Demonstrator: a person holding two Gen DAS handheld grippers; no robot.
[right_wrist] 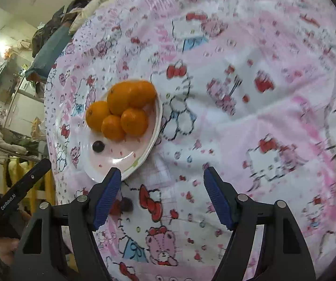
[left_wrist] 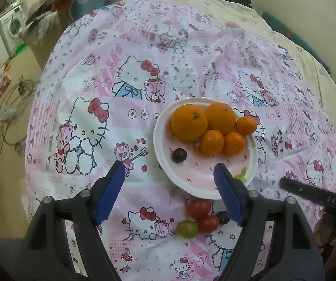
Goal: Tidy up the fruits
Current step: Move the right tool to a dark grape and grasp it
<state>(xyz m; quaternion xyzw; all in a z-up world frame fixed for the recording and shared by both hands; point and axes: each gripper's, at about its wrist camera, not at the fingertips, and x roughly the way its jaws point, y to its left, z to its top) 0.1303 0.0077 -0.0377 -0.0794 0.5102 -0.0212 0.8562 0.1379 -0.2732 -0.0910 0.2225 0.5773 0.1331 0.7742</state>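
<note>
A white and pink plate [left_wrist: 250,164] [right_wrist: 142,154] holds several oranges [left_wrist: 189,123] [right_wrist: 121,100] and one dark grape [left_wrist: 179,155] [right_wrist: 98,146]. On the cloth in front of the plate lie two red cherry tomatoes [left_wrist: 199,207], a green grape [left_wrist: 186,229] and a dark grape [left_wrist: 223,217]. My left gripper [left_wrist: 169,173] is open and empty, above the plate's near edge. My right gripper [right_wrist: 162,175] is open and empty, right of the plate; a dark grape [right_wrist: 126,204] shows by its left finger.
The pink cartoon-print cloth [left_wrist: 121,93] covers a bed. The other gripper's body shows at the right edge of the left wrist view [left_wrist: 318,196]. A washing machine [left_wrist: 13,25], cables and clutter stand on the floor to the left.
</note>
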